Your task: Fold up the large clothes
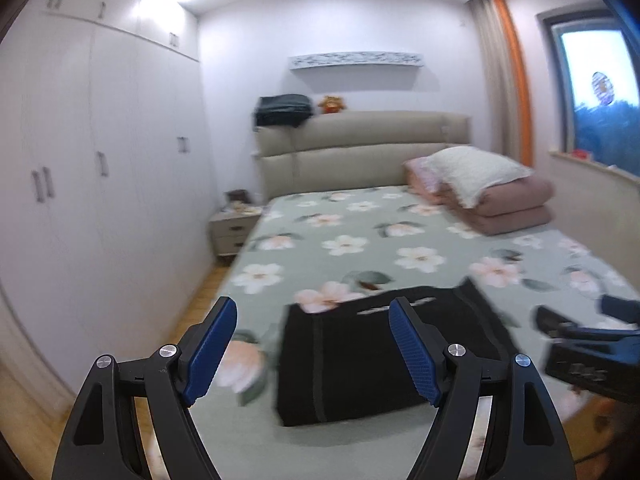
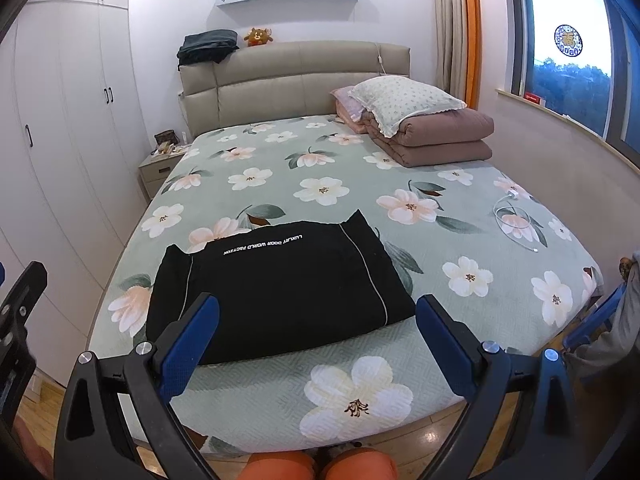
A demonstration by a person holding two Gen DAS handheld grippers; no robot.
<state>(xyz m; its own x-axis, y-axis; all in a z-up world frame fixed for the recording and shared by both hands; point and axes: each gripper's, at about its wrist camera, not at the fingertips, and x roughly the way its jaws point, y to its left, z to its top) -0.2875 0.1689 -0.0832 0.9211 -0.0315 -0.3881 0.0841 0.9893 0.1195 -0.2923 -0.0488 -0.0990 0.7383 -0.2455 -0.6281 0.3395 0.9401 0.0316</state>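
Black garment [image 2: 280, 284] with white lettering; green bedsheet [image 2: 460, 208] with white-and-pink flowers.

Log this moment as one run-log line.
left gripper: open, empty | right gripper: open, empty | black garment: folded, on bed | contact: none

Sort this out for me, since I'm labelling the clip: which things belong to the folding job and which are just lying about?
Belongs to the job:
- black garment, folded on the bed
- left tongs, open
- right tongs, open

Just lying about:
- folded pink quilt
- pillow on top of it
- white cable
- plush toy
- dark clothes on the headboard
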